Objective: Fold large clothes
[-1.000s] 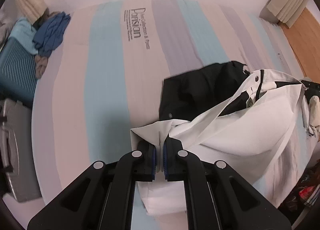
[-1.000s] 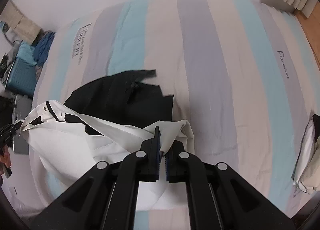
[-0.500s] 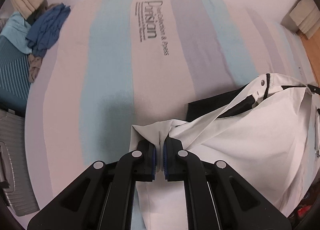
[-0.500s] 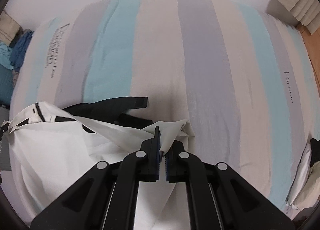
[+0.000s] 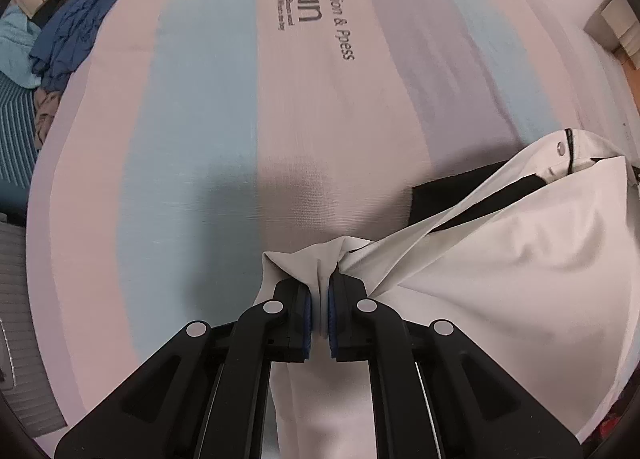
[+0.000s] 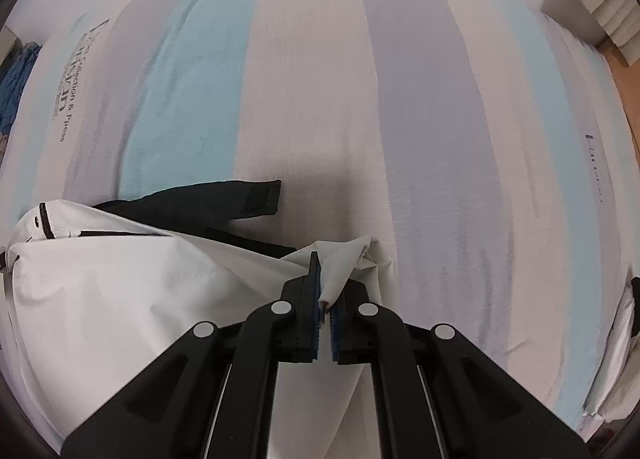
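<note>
The striped bedspread [image 6: 312,99] carries the white-and-black garment [image 5: 500,259], which sits toward its near edge, the white part lifted and a black sleeve [image 6: 224,201] lying flat. The left gripper [image 5: 320,299] and right gripper [image 6: 325,301] each pinch a white corner, apparently spreading the cloth taut for folding.

Light: soft, even, indoor.
Shadow: dim patch on the striped pastel bedsheet [image 5: 224,195] just ahead of the claw.
Blur: slight smear.
Edges: strong fisheye bending, dark corners.
</note>
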Available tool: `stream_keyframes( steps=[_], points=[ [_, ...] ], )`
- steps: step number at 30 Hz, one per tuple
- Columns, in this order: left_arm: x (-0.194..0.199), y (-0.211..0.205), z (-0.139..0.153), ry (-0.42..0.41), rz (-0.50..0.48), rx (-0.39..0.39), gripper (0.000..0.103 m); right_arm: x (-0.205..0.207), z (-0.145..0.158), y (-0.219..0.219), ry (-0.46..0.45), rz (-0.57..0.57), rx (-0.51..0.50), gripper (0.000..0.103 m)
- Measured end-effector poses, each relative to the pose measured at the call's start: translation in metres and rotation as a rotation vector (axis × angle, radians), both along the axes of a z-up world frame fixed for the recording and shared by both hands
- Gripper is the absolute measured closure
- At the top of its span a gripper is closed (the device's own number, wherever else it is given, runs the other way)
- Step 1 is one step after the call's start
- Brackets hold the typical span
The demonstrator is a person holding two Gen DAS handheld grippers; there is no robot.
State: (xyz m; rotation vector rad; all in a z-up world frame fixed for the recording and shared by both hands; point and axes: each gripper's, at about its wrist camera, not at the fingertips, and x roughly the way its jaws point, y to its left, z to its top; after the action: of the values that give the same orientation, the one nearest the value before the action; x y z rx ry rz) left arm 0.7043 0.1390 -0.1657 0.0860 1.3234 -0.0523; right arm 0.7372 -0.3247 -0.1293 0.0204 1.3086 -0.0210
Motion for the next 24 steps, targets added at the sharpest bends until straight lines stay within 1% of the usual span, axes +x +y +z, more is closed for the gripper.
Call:
stream_keyframes(
  steps=[12,19,24],
  points=[
    [0.011,-0.003,-0.039,0.030,0.017,0.008,0.096,0.006,-0.039,0.009,0.045,0.002,-0.011,0.100],
    [0.021,0.002,-0.054,0.021,0.033,0.005,0.093,0.008,-0.061,0.015,0.056,0.014,-0.014,0.100],
    [0.022,-0.001,-0.060,0.002,0.033,0.026,0.092,0.012,-0.072,0.020,0.061,0.023,-0.027,0.100]
  ],
)
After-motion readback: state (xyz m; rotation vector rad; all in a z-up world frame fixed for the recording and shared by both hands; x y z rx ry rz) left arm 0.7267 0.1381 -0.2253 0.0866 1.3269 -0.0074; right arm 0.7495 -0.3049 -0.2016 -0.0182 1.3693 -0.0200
